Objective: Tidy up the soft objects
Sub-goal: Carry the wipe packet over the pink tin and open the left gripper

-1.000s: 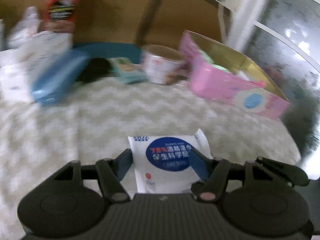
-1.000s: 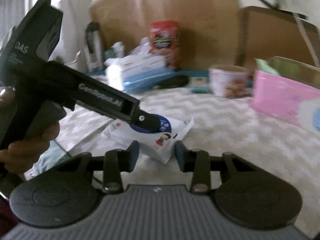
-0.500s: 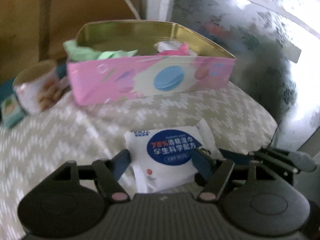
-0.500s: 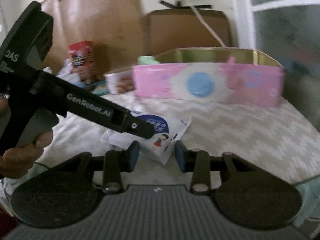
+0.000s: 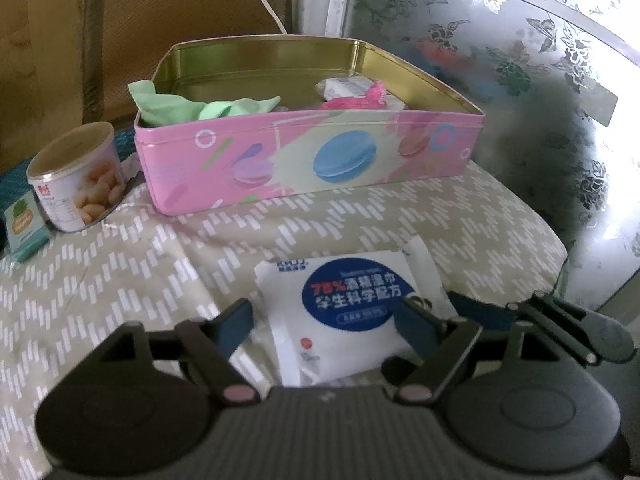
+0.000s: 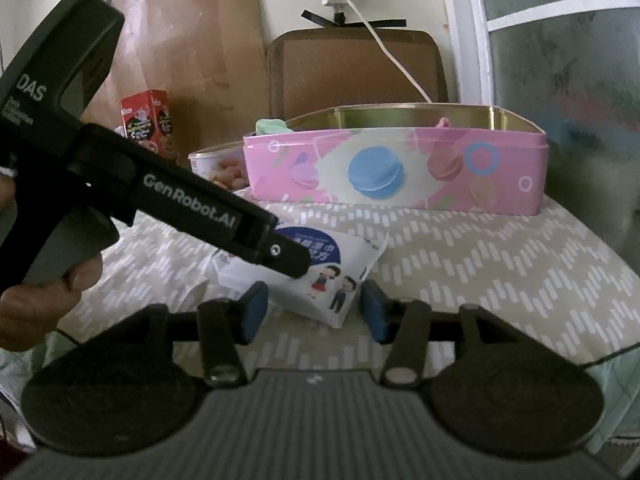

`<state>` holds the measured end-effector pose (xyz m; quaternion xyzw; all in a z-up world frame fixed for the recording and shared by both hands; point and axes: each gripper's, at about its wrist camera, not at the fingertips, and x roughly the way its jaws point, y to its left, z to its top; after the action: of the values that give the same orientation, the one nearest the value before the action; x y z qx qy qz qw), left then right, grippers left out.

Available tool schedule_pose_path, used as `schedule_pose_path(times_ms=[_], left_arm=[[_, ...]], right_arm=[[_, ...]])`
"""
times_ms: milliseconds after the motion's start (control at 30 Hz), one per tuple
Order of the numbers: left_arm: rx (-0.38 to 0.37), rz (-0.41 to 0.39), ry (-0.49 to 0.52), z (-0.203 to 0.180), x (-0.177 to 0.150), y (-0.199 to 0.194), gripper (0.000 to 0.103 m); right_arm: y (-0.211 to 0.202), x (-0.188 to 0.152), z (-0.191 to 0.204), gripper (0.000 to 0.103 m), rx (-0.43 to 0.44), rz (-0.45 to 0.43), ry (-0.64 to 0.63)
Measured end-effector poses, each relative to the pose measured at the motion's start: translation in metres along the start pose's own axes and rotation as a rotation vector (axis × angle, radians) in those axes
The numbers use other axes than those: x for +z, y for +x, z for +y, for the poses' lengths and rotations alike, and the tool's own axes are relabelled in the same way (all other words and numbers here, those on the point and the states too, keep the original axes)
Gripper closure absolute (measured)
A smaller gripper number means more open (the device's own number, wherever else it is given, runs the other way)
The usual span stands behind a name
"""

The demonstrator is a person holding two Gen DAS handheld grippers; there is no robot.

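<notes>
Frosted glass with a flower pattern stands behind the cloth-covered surface (image 5: 360, 216) in the left wrist view. On it the pink macaron-printed tin (image 5: 308, 160) holds soft green and pink things. The white wipes packet with blue label (image 5: 344, 300) lies before the tin, between the fingers of the left claw (image 5: 326, 322), which have just been opening and do not press it.

From the right wrist view, the right claw (image 6: 314, 310) has also just been opening; the packet corner sits loose between its fingers. I judge the packet was set down short of the tin.

Home: patterned bedspread (image 5: 360, 224), snack can (image 5: 76, 184), frosted floral window (image 5: 520, 60).
</notes>
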<state>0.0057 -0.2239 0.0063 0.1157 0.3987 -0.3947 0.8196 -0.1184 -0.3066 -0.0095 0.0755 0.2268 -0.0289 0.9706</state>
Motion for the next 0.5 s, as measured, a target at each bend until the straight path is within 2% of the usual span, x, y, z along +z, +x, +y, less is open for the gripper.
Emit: schedule_pose_path(times_ms=[200,500], left_arm=[[-0.001,-0.002,0.000,0.000,-0.001,0.000,0.020],[-0.011,-0.008,0.014,0.000,0.000,0.001,0.019]], right_arm=[[0.001,-0.001,0.001,0.034,-0.017,-0.012,-0.025],[0.005,-0.004,0.011,0.033,-0.021,-0.025,-0.096]])
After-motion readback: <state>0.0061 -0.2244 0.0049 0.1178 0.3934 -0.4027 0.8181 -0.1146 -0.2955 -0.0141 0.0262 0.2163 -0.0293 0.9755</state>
